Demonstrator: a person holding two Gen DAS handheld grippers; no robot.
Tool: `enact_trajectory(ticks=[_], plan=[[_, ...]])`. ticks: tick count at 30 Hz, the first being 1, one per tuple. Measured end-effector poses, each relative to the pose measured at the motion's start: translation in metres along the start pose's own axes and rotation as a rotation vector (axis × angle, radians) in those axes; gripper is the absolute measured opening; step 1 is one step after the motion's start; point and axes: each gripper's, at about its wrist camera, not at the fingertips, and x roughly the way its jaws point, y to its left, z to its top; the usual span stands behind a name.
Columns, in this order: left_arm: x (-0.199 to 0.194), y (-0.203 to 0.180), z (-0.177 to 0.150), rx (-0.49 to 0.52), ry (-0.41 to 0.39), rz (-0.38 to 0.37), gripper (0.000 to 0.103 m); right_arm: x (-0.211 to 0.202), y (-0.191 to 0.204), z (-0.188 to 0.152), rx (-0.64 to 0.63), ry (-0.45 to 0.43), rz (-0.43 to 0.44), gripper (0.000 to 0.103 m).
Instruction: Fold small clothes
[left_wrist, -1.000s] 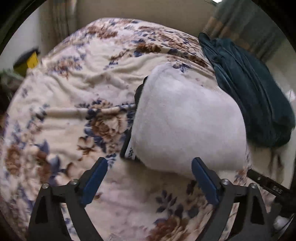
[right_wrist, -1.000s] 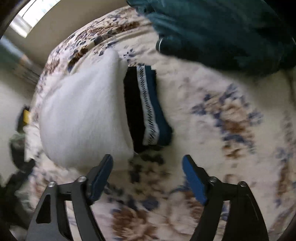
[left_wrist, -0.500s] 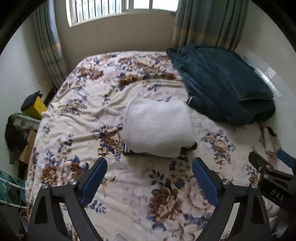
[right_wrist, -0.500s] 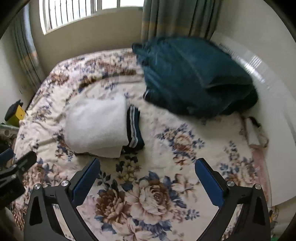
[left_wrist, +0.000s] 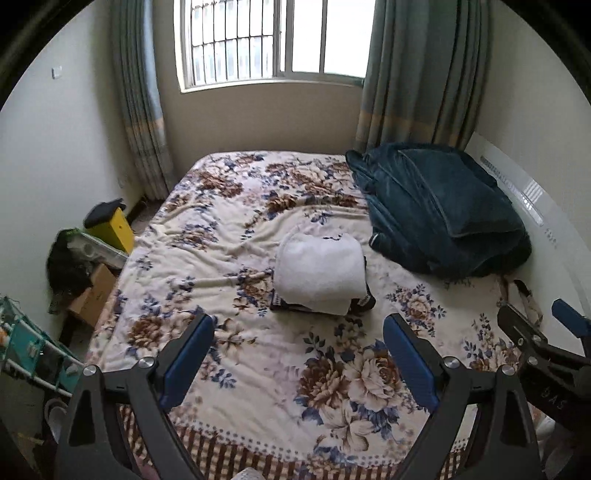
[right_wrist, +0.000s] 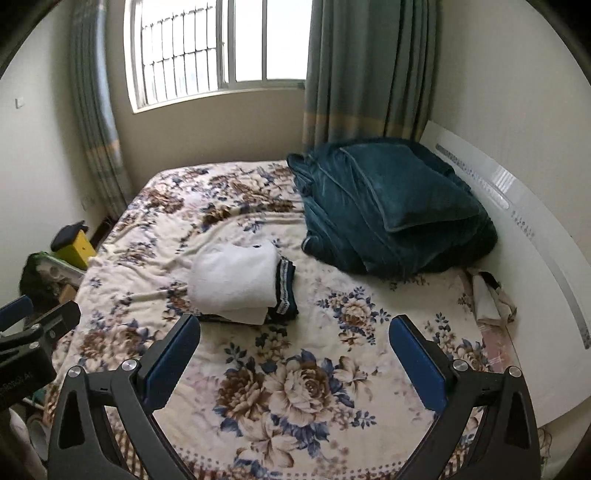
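Note:
A folded white garment (left_wrist: 320, 271) lies on top of a folded dark garment with a patterned band (right_wrist: 285, 287) in the middle of the floral bed cover (left_wrist: 229, 258). The white garment also shows in the right wrist view (right_wrist: 233, 278). My left gripper (left_wrist: 297, 360) is open and empty, held well back over the foot of the bed. My right gripper (right_wrist: 293, 360) is open and empty, also far back from the stack. The right gripper shows at the right edge of the left wrist view (left_wrist: 543, 332).
A dark teal blanket pile (left_wrist: 439, 214) lies at the bed's far right by a white headboard (right_wrist: 517, 229). A yellow box (left_wrist: 114, 229), cardboard box (left_wrist: 94, 291) and rack (left_wrist: 26, 350) stand left of the bed. A window with curtains (left_wrist: 417, 74) is behind.
Both grippers have pulled far back and up from the stack, from right beside it to the foot of the bed. The whole room has come into view. The stack has not moved.

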Motion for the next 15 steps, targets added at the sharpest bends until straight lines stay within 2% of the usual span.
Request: enact_trajectory(ticks=[8,15], plan=[[-0.061,-0.003,-0.024,0.003,-0.048,0.002,0.094,-0.093,-0.010,-0.015,-0.015,-0.071,0.029,0.103],[-0.084,-0.003,-0.037,-0.023,-0.070,0.007,0.094,-0.127,-0.019,-0.021,-0.031,-0.091,0.035,0.103]])
